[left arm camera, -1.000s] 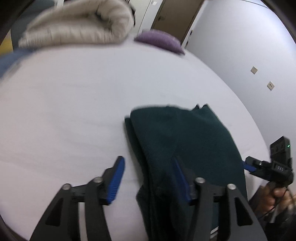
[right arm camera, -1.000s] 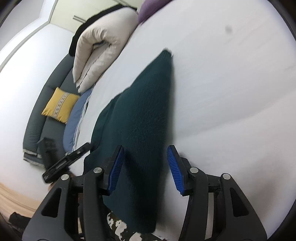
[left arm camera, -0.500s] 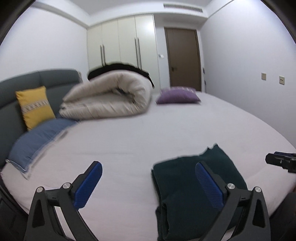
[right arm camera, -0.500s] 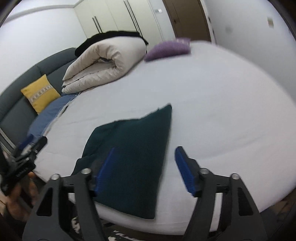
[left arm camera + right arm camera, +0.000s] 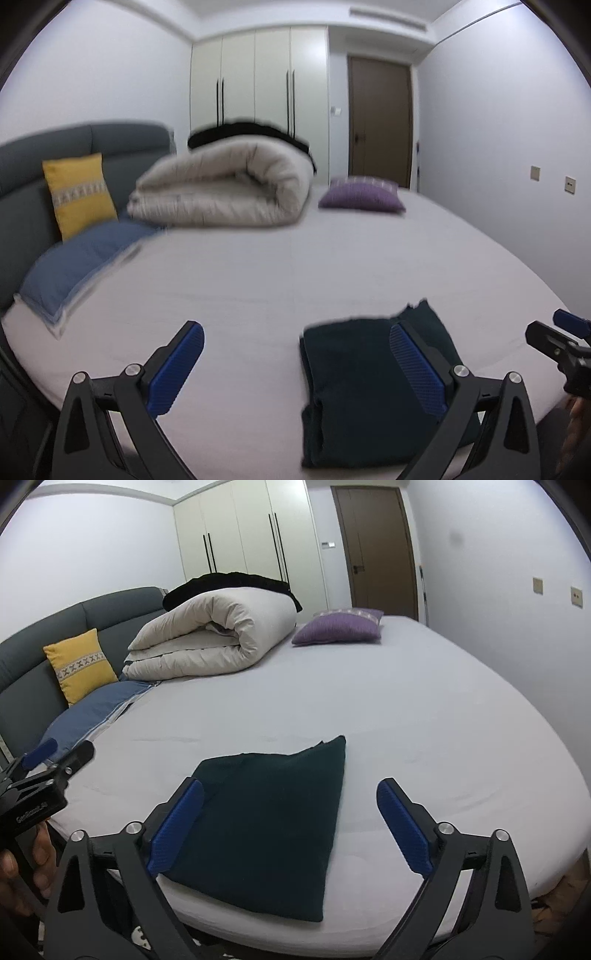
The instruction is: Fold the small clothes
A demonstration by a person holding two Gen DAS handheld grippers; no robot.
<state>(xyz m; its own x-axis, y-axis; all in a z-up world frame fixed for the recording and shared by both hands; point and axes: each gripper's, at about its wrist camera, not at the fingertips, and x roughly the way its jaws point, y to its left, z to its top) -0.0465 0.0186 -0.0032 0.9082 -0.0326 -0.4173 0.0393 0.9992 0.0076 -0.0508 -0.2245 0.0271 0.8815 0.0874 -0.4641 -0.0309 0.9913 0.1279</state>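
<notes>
A dark green garment (image 5: 369, 387) lies folded in a flat rectangle near the front edge of the white bed (image 5: 258, 288). My left gripper (image 5: 295, 328) hovers above its left side, open wide and empty; the garment shows behind the right finger. In the right wrist view the same garment (image 5: 273, 812) lies below my right gripper (image 5: 290, 786), whose jaws are opening with nothing pressed between the pads. The left gripper (image 5: 48, 764) shows at that view's left edge, held by a hand (image 5: 22, 867). The right gripper (image 5: 561, 339) pokes in at the left wrist view's right edge.
A rolled beige duvet (image 5: 214, 635) and a purple cushion (image 5: 340, 626) lie at the far end of the bed. A yellow cushion (image 5: 79, 664) and a blue pillow (image 5: 92, 712) rest by the grey headboard (image 5: 37, 638). The bed's front edge (image 5: 369, 938) is close below.
Both grippers have lifted off the garment and tipped up toward the room. Their jaws have spread wider. The garment stays folded on the bed.
</notes>
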